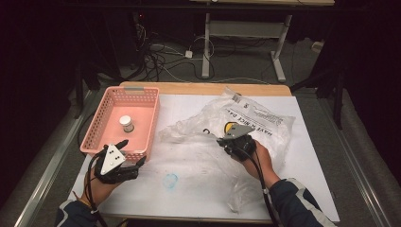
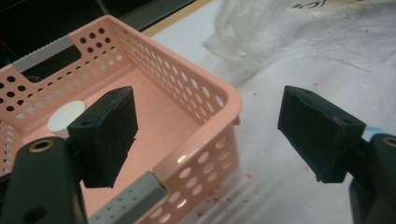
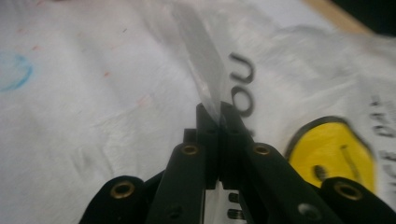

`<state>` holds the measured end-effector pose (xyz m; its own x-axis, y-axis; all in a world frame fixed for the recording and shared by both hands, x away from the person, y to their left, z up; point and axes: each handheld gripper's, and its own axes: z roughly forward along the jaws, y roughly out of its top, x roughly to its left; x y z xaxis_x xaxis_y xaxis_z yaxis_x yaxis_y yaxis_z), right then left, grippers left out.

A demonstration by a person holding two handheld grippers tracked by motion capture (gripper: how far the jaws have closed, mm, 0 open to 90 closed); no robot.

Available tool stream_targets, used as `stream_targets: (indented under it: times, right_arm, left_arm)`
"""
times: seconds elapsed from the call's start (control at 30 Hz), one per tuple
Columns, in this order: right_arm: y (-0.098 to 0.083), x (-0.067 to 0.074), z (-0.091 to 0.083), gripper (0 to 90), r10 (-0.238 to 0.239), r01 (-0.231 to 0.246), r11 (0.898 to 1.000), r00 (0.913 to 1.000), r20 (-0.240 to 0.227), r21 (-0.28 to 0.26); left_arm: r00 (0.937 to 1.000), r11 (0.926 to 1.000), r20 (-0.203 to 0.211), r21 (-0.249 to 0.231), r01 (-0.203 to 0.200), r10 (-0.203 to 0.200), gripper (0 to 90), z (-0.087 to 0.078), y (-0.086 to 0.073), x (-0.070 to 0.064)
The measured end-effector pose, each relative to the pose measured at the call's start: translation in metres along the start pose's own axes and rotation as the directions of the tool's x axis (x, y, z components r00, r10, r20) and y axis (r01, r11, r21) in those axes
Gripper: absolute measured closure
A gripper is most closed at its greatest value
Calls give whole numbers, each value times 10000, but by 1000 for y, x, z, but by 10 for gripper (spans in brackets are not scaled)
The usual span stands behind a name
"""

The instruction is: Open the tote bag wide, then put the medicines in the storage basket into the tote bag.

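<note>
Nearest the table's front edge, the left gripper point(image 1: 124, 152) hovers at the near right corner of the pink basket point(image 1: 149, 118), its jaws spread wide with nothing between them; in the left gripper view one jaw hangs over the basket's floor and the other over the white table cover point(image 2: 299, 56). Further right, toward the table's middle, the right gripper point(image 3: 215, 112) has its jaws pressed together on a fold of the clear plastic bag point(image 3: 201, 56), which lies crumpled toward the far right corner. Inside the basket, near its centre, stands a small white-capped jar point(image 1: 126, 123).
</note>
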<state>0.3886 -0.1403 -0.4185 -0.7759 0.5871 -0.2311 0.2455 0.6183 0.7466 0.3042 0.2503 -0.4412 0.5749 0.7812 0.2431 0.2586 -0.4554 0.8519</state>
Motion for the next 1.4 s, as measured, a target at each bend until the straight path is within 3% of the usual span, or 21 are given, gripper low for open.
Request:
stream_targets:
  times: [0.23, 0.43, 0.6, 0.7, 0.83, 0.93, 0.97, 1.03, 1.23, 1.27, 1.33, 1.37, 1.4]
  right_arm:
    - [15, -16, -22, 900, 318, -260, 9966, 9968, 728, -782]
    - [22, -21, -33, 900, 179, -50, 9939, 9930, 1170, -1101]
    - [24, -27, -41, 900, 371, -185, 9893, 9912, 1269, -1446]
    - [27, -28, -41, 900, 441, -242, 9880, 9907, 1286, -1522]
    - [29, -27, -40, 900, 346, -157, 9887, 9915, 1252, -1491]
    - [30, -28, -40, 900, 471, -268, 9867, 9912, 1239, -1602]
    - [30, -29, -41, 900, 423, -217, 9865, 9913, 1243, -1626]
    - [31, -30, -43, 900, 426, -212, 9845, 9918, 1202, -1740]
    - [38, -34, -45, 900, 446, -207, 9807, 9919, 1190, -1945]
    - [40, -35, -45, 900, 400, -150, 9801, 9916, 1231, -1979]
    - [43, -35, -44, 900, 395, -131, 9790, 9913, 1259, -2035]
    - [44, -35, -43, 900, 384, -119, 9787, 9913, 1255, -2050]
    - [44, -34, -42, 900, 341, -89, 9793, 9920, 1217, -2022]
  left_arm:
    - [9995, 9994, -169, -218, 280, -284, 192, 1, 12, 11]
    - [9970, 9986, -573, -88, 514, -518, 189, 4, 20, 24]
    - [9897, 9928, -812, 122, 1191, -1178, 189, 10, 30, 48]
    - [9899, 9876, -530, 791, 1356, -1317, 193, 18, 40, 64]
    - [9872, 9772, -497, 1424, 1575, -1518, 193, 31, 47, 83]
    - [9877, 9704, -574, 1866, 1535, -1452, 193, 45, 48, 96]
    - [9877, 9644, -642, 2152, 1534, -1428, 193, 51, 47, 101]
    - [9818, 9452, -624, 2656, 1897, -1795, 195, 63, 45, 112]
    - [9785, 9067, -711, 3679, 2061, -1935, 203, 86, 43, 131]
    - [9778, 8933, -824, 3976, 2095, -1926, 203, 90, 42, 134]
    - [9661, 8541, -1002, 4520, 2573, -2380, 198, 99, 37, 141]
    - [9628, 8383, -1006, 4749, 2678, -2507, 188, 102, 35, 143]
    - [9640, 8296, -1080, 4918, 2643, -2431, 188, 105, 35, 145]
